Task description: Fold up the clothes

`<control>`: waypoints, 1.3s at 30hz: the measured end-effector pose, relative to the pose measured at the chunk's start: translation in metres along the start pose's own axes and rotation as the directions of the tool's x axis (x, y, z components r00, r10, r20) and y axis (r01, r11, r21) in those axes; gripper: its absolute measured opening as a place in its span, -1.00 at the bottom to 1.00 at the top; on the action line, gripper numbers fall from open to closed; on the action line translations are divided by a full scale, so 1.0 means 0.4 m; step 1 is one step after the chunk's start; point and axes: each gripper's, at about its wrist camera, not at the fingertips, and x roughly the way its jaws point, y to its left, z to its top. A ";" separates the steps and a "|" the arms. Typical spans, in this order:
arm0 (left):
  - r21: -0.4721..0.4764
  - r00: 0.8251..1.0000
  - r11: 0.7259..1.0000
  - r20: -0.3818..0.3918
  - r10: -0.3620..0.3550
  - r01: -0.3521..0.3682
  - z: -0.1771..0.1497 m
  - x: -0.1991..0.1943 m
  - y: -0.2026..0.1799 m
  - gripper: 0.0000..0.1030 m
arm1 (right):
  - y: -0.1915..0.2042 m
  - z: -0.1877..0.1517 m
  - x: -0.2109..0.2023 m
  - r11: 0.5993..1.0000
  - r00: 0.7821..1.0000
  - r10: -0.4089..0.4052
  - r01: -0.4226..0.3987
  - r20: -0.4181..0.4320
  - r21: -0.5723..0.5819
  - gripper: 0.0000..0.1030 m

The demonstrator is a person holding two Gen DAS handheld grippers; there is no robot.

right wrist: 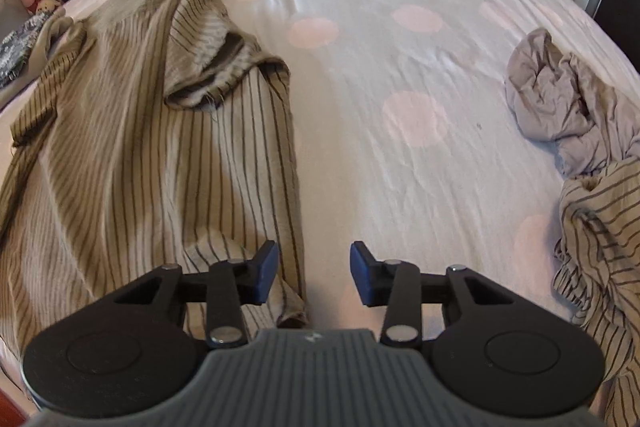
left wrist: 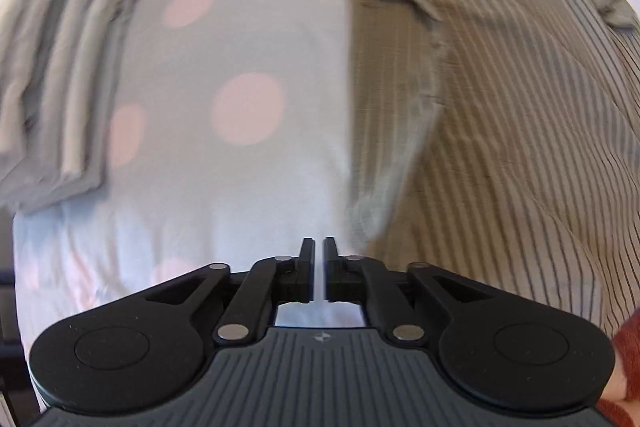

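So, scene: bed w/ a white sheet [right wrist: 400, 187] w/ pink dots, clothes on it
Striped shirt [right wrist: 120, 155]: tan w/ dark pinstripes, spread over left half of right wrist view; sleeve bunched at upper centre-left; in left wrist view it fills the right half
Left gripper [left wrist: 319, 259]: bottom centre, jaws nearly together, only a thin slit, nothing betw them, over bare sheet just left of shirt edge
Right gripper [right wrist: 314, 271]: bottom centre, blue pads [right wrist: 266, 269] apart at a medium gap, shirt's right edge runs under the gap, pads not pressing it
Grey garment [right wrist: 552, 99]: crumpled, right edge
Second striped garment [right wrist: 600, 247]: heaped lower right, touching grey one
Folded stack [left wrist: 52, 87]: pale, left side of left wrist view, blurred
Sleeve [left wrist: 628, 359]: rust-red, lower right corner
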 end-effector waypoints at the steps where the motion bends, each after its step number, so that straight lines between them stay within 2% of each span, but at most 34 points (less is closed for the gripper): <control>1: 0.022 1.000 1.000 0.007 -0.017 0.016 -0.001 0.000 -0.015 -0.57 | -0.006 -0.004 0.012 1.000 1.000 -0.001 0.001 -0.013 0.003 -0.15; 2: 0.045 0.999 0.999 0.013 -0.031 0.030 -0.003 -0.001 -0.030 -0.48 | -0.012 -0.009 0.023 1.000 1.000 0.002 -0.001 -0.025 0.012 -0.15; 4: 0.097 0.999 0.994 0.024 -0.045 0.042 -0.013 -0.002 -0.059 -0.17 | -0.027 -0.020 0.038 0.998 0.999 0.029 -0.027 -0.042 0.048 -0.15; 7: 0.177 0.997 0.983 0.048 -0.055 0.046 -0.025 -0.008 -0.080 -0.07 | -0.040 -0.033 0.046 0.993 0.996 0.077 -0.071 -0.054 0.098 -0.15; 13: 0.246 0.993 0.965 0.052 -0.109 0.093 -0.052 -0.018 -0.088 0.04 | -0.036 -0.051 0.039 0.993 0.995 0.084 -0.079 -0.049 0.085 -0.15; 17: 0.304 0.993 0.949 0.064 -0.102 0.078 -0.062 -0.008 -0.118 0.01 | -0.054 -0.057 0.034 0.992 0.997 0.071 -0.066 -0.044 0.104 -0.15; 18: 0.324 0.994 0.944 0.066 -0.083 0.057 -0.064 -0.002 -0.131 -0.21 | -0.058 -0.059 0.034 0.992 0.997 0.069 -0.064 -0.045 0.111 -0.15; 19: 0.352 0.995 0.935 0.071 -0.064 0.035 -0.067 0.001 -0.147 -0.58 | -0.062 -0.062 0.033 0.991 0.997 0.068 -0.062 -0.045 0.117 -0.15; 20: 0.385 0.995 0.923 0.087 -0.047 0.010 -0.071 0.002 -0.164 -0.71 | -0.065 -0.064 0.030 0.991 0.997 0.067 -0.061 -0.044 0.120 -0.15; 22: 0.439 0.994 0.898 0.107 -0.031 -0.020 -0.077 0.004 -0.192 -0.73 | -0.068 -0.069 0.025 0.991 0.997 0.066 -0.060 -0.042 0.120 -0.15; 24: 0.452 0.997 0.891 0.080 -0.009 -0.029 -0.073 0.024 -0.204 -0.73 | -0.071 -0.074 0.019 0.991 0.997 0.066 -0.061 -0.040 0.117 -0.15; 29: 0.405 0.997 0.911 0.024 0.076 -0.079 -0.051 0.093 -0.190 -0.65 | -0.077 -0.082 0.012 0.989 0.995 0.092 -0.087 -0.040 0.117 -0.14; 33: 0.368 0.997 0.927 -0.015 0.078 -0.067 -0.060 0.128 -0.162 -0.28 | -0.090 -0.087 0.011 0.979 0.991 0.133 -0.126 -0.033 0.161 -0.14; 34: 0.364 0.997 0.929 -0.023 0.078 -0.065 -0.064 0.134 -0.156 -0.25 | -0.098 -0.088 0.014 0.972 0.988 0.149 -0.141 -0.030 0.190 -0.14; 36: 0.356 0.997 0.933 -0.036 0.070 -0.053 -0.064 0.144 -0.150 -0.27 | -0.111 -0.088 0.025 0.951 0.982 0.189 -0.176 -0.024 0.255 -0.14; 39: 0.338 0.997 0.941 -0.055 0.047 -0.026 -0.058 0.152 -0.147 -0.53 | -0.115 -0.087 0.046 0.925 0.973 0.229 -0.211 -0.020 0.314 -0.14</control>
